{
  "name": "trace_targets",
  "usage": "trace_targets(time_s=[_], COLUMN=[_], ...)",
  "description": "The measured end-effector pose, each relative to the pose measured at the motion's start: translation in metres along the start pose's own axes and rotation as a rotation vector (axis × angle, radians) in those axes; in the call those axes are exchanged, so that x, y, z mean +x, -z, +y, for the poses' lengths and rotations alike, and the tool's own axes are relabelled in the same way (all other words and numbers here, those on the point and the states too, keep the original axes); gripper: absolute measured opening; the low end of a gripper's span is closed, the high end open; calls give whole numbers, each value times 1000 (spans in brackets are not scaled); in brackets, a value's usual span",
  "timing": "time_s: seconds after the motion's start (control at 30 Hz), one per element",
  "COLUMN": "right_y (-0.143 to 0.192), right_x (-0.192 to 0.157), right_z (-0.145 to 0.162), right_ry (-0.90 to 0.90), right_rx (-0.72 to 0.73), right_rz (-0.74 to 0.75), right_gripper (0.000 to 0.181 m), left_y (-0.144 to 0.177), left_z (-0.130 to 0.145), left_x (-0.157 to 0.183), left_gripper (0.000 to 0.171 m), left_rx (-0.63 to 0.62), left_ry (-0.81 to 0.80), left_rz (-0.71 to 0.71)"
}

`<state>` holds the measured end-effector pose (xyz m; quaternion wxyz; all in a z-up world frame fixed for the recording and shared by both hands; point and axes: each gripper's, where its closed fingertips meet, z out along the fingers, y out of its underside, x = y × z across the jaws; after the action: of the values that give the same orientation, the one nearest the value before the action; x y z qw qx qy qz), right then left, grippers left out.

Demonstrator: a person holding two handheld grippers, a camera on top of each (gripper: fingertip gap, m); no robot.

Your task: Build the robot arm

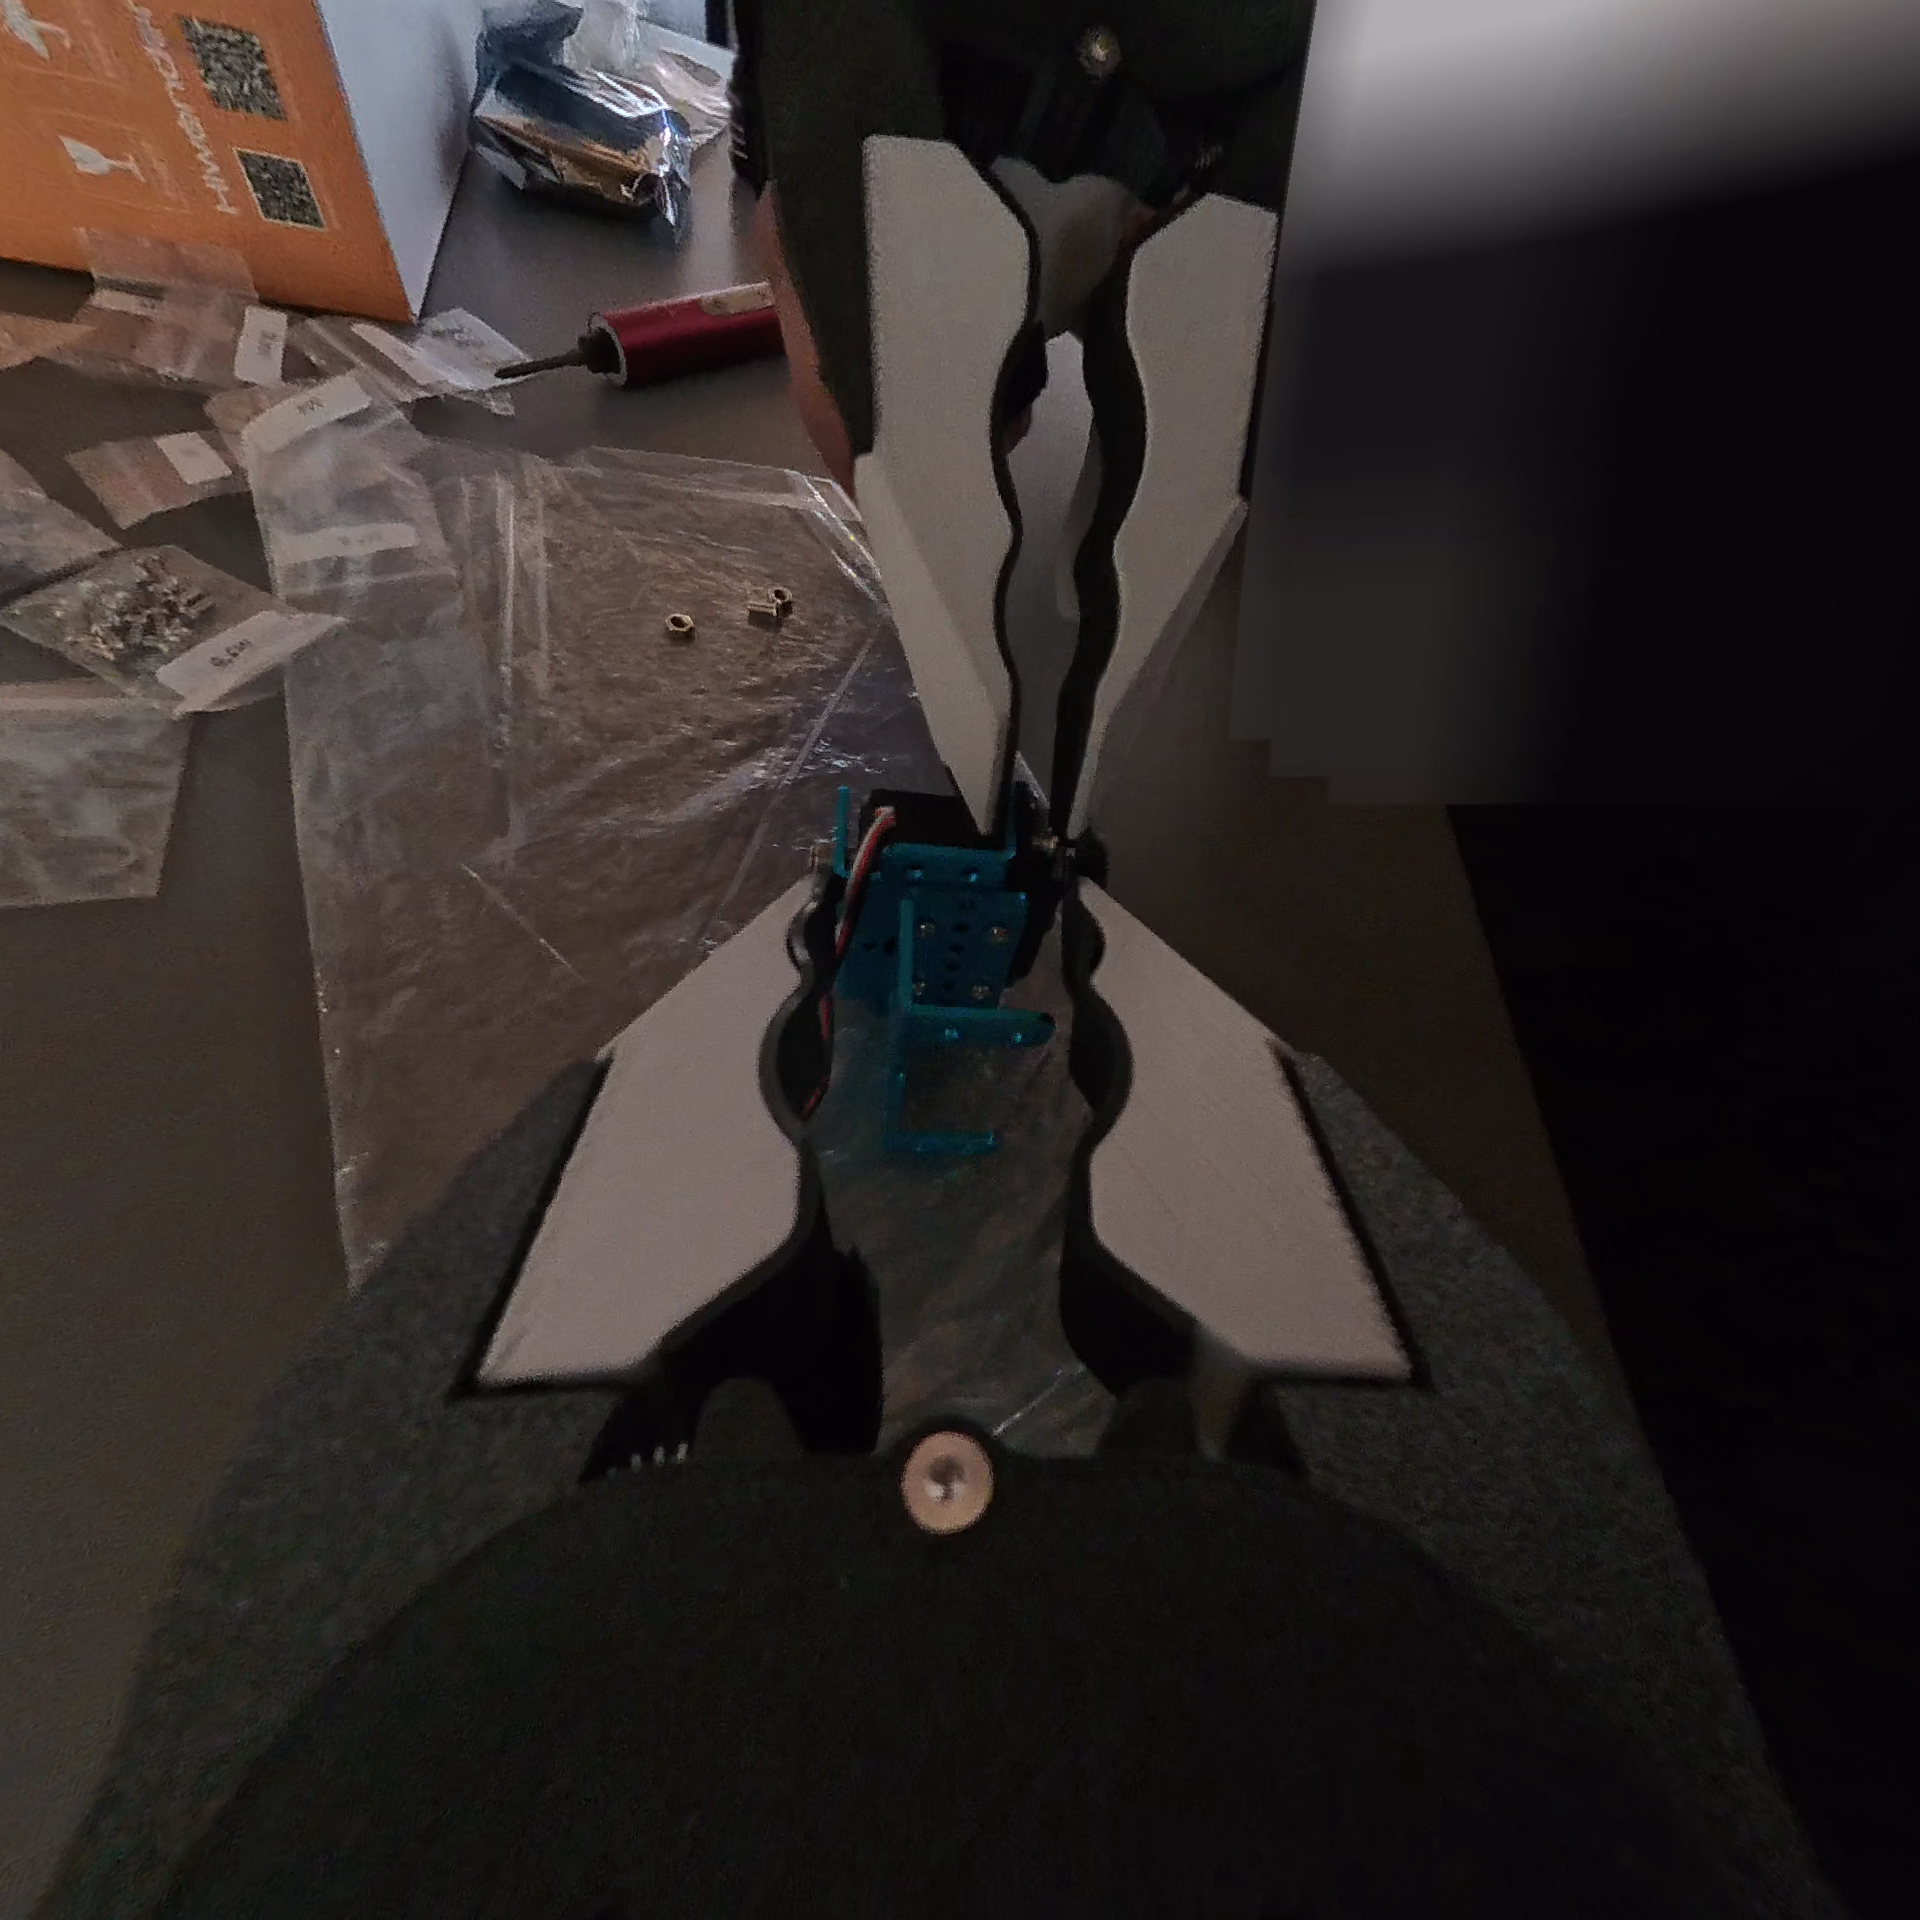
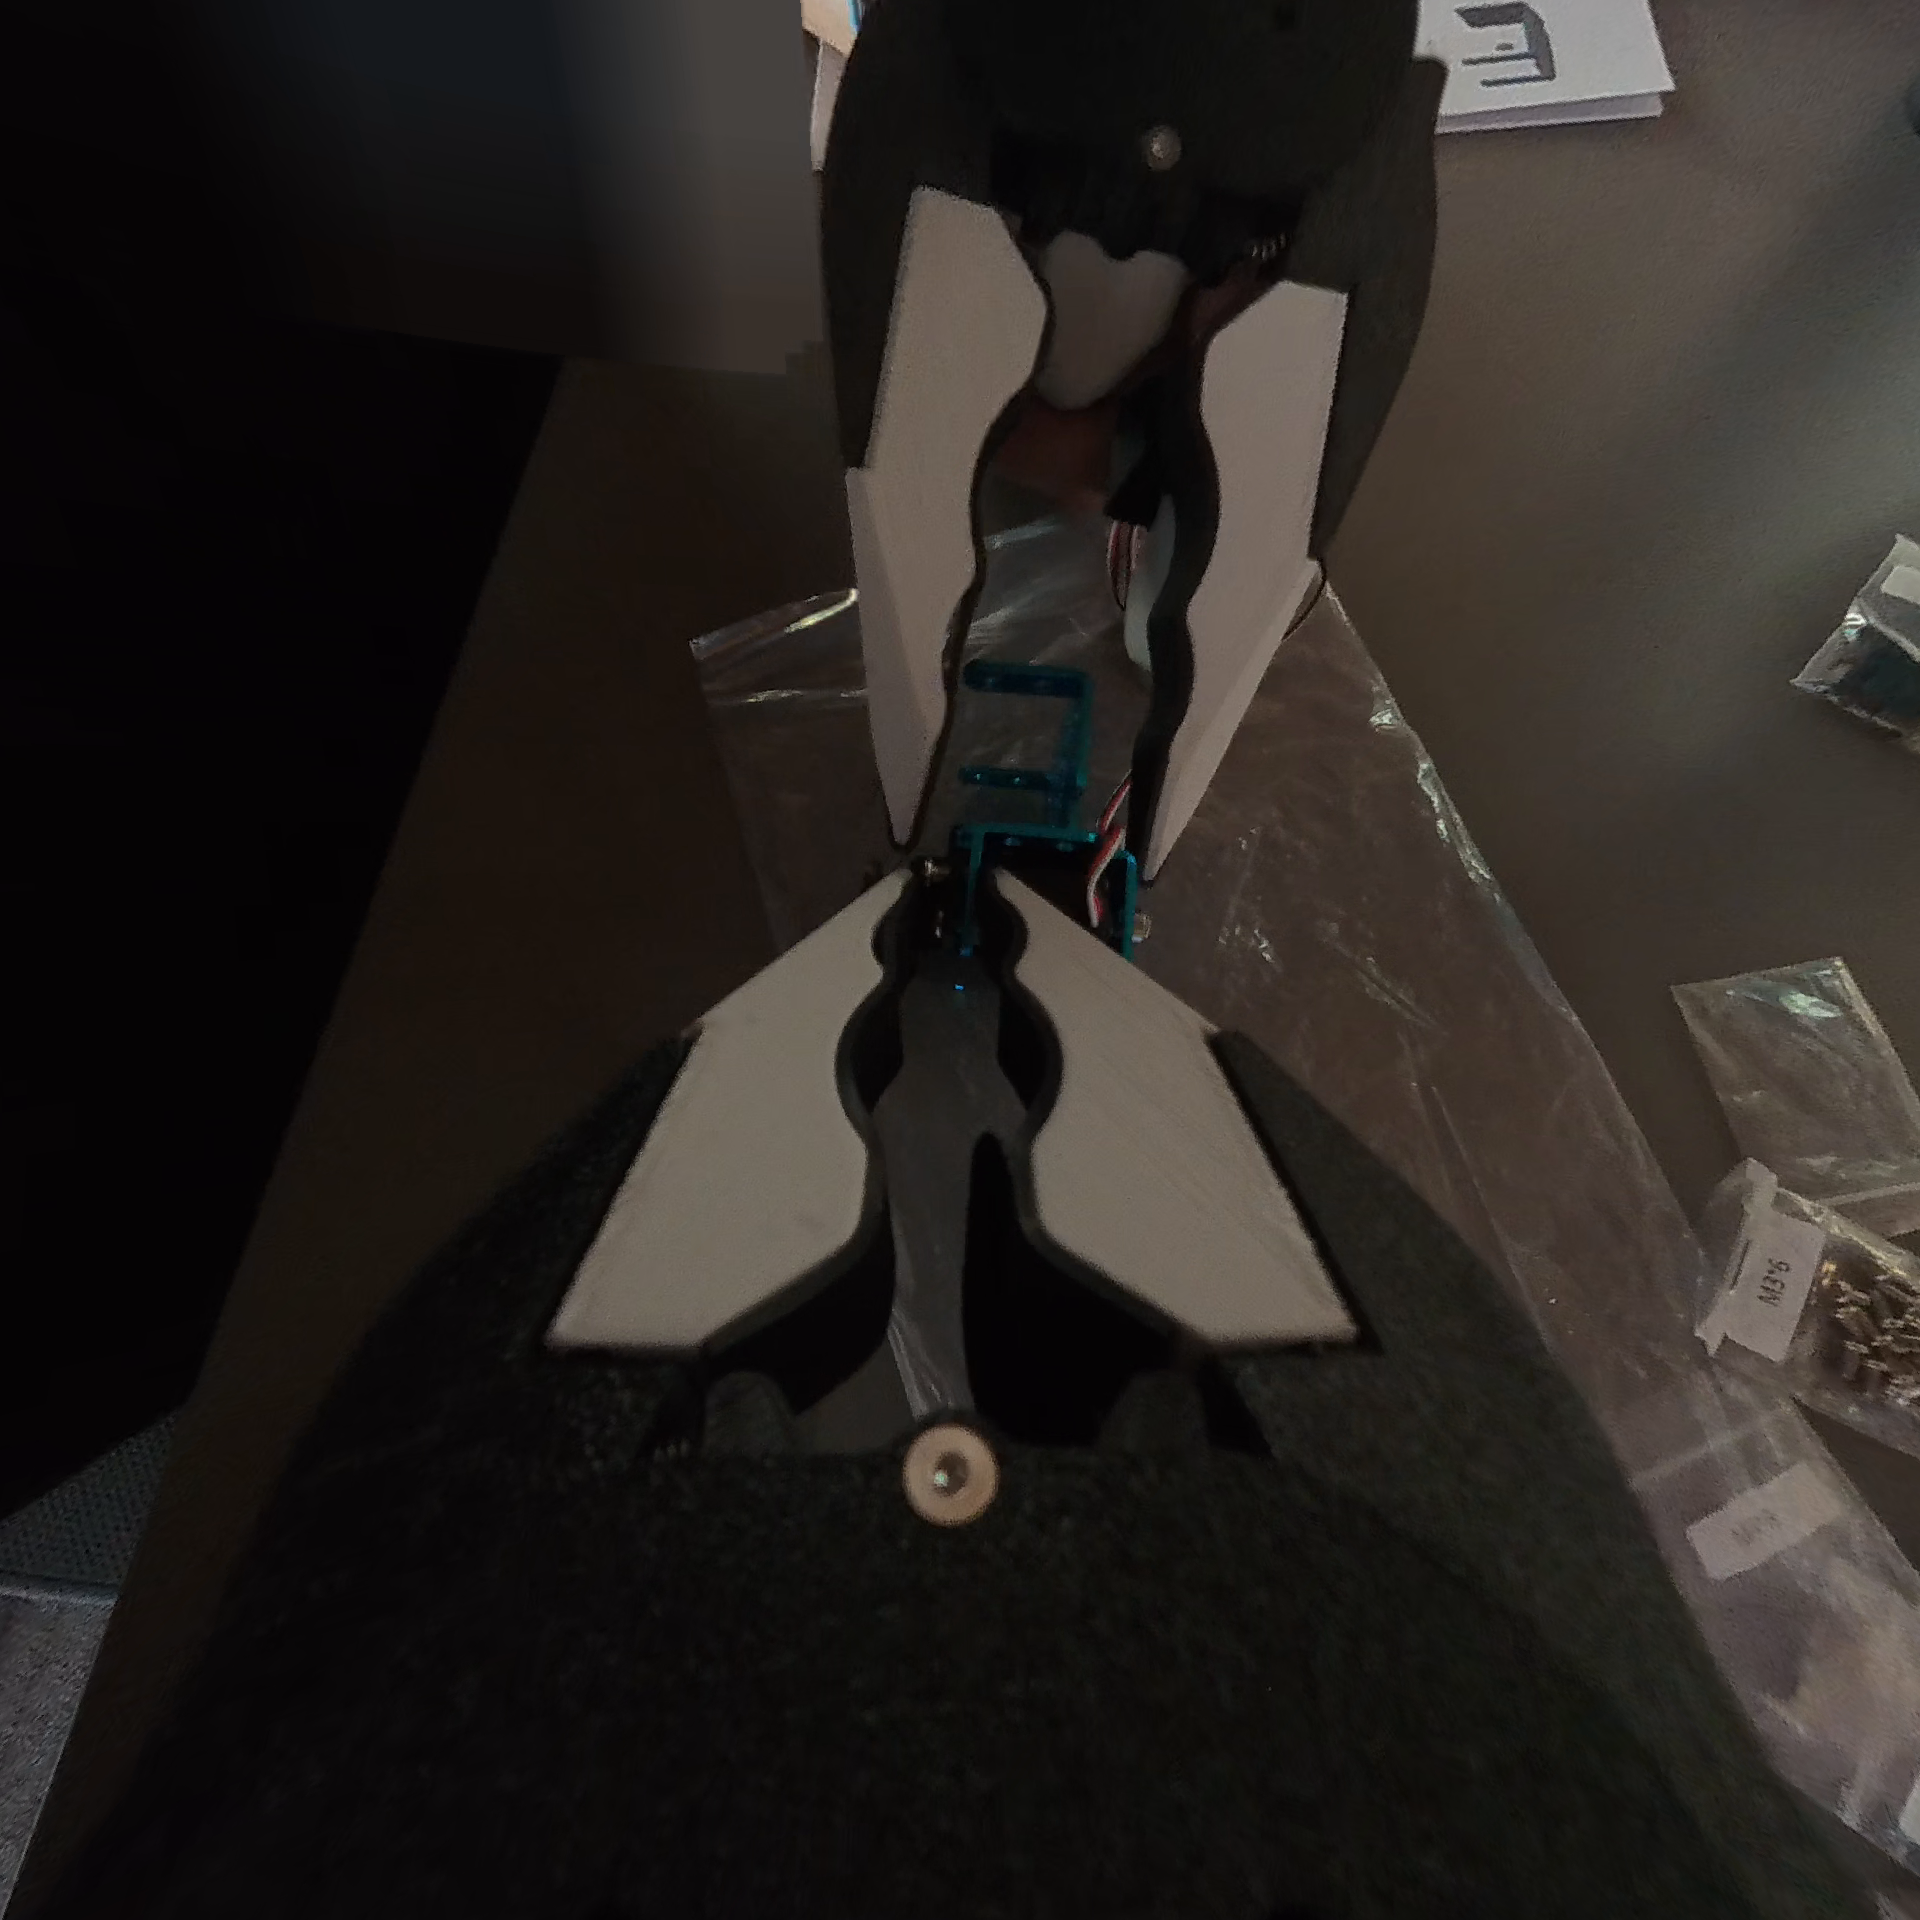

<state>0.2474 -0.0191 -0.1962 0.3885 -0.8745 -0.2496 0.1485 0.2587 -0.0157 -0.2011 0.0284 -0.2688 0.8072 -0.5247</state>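
- Dark grey-brown tabletop (image 1: 208,1091), dim light, clutter on one side.
- Orange-and-white cardboard box (image 1: 208,135) at the far edge in the left wrist view.
- Large clear crinkled plastic bag (image 1: 582,831) lies flat on the table, under both tools.
- Left gripper (image 1: 940,914), white fingers with black wavy pads, is partly closed, its tips on either side of the small blue anodised metal bracket assembly with a black servo and red-white wires (image 1: 935,956); firm clamping probably, but it's too dark to be sure.
- Right gripper (image 2: 951,883) comes from the opposite side, narrowed almost to touching, and pinches a thin blue upright of the same assembly at its far end.
- Assembly sits just over the clear bag, between the two facing grippers.
- Red cylindrical screwdriver handle with dark bit (image 1: 675,338) lies near the box.
- Small labelled zip bags of screws (image 1: 166,623) are scattered left of the big bag.
- Two small brass standoffs (image 1: 769,605) rest on the clear bag, well apart from the grippers.
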Motion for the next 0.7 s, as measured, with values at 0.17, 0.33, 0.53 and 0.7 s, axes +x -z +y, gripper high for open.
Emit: trace_targets(time_s=[0.17,0.33,0.53,0.7], right_y=[2,1,3,7], right_x=[9,14,18,18], right_z=[0,-1,1,3], right_ry=[-11,-22,-42,-9], right_rx=[3,17,3,-21], right_rz=[48,76,115,153], right_gripper=[12,18,21,13], left_y=[3,2,3,3], left_z=[2,1,1,4], left_x=[-10,-8,-10,-11], left_gripper=[36,29,29,28], left_rx=[-13,-3,6,-8], left_ry=[-36,-71,-101,-145], left_rz=[-63,-98,-155,-201])
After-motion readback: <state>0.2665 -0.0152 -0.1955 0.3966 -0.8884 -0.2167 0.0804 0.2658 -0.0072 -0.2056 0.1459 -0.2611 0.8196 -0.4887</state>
